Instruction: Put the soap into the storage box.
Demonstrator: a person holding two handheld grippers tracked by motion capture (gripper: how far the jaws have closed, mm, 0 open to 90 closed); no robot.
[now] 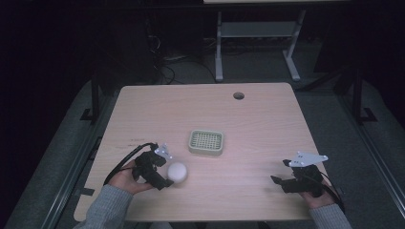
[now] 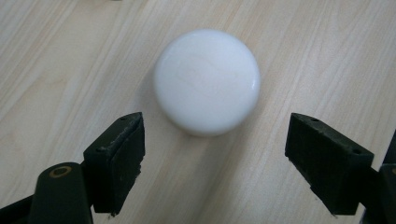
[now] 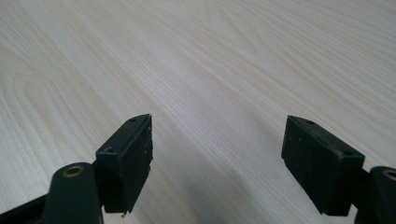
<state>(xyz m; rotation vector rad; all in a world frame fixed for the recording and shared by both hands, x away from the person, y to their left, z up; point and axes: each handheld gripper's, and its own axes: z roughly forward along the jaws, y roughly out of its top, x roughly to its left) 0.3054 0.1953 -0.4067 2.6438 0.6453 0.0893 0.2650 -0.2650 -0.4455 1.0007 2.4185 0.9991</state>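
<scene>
- left gripper (image 1: 168, 172) is sitting at the near-left part of the table (image 1: 258, 114), jaws spread wide, gripping nothing
- white round object (image 1: 177, 171) is lying on the wood right at the left gripper's tip; looks like a smooth glossy dome or ball, can't tell which
- in the left gripper view the white round object (image 2: 207, 81) is resting just ahead of the left gripper (image 2: 215, 149), lined up with the gap between the two jaws, not yet between the pads, no contact showing
- person's left hand (image 1: 125, 177) is wrapping the left gripper's body, grey sleeve (image 1: 106, 207) coming in from the bottom edge, black cable looping off to the left
- right gripper (image 1: 282, 175) is hovering or resting at the near-right part of the table, well apart from the white object, jaws also released and holding nothing
- right gripper view is showing the right gripper (image 3: 217, 149) with bare wood grain between and beyond its jaws
- small pale green basket (image 1: 206, 142) with a grid bottom is sitting near the table's middle, just beyond and to the right of the white object, apart from it
- round cable hole (image 1: 238, 95) is showing near the table's far edge
</scene>
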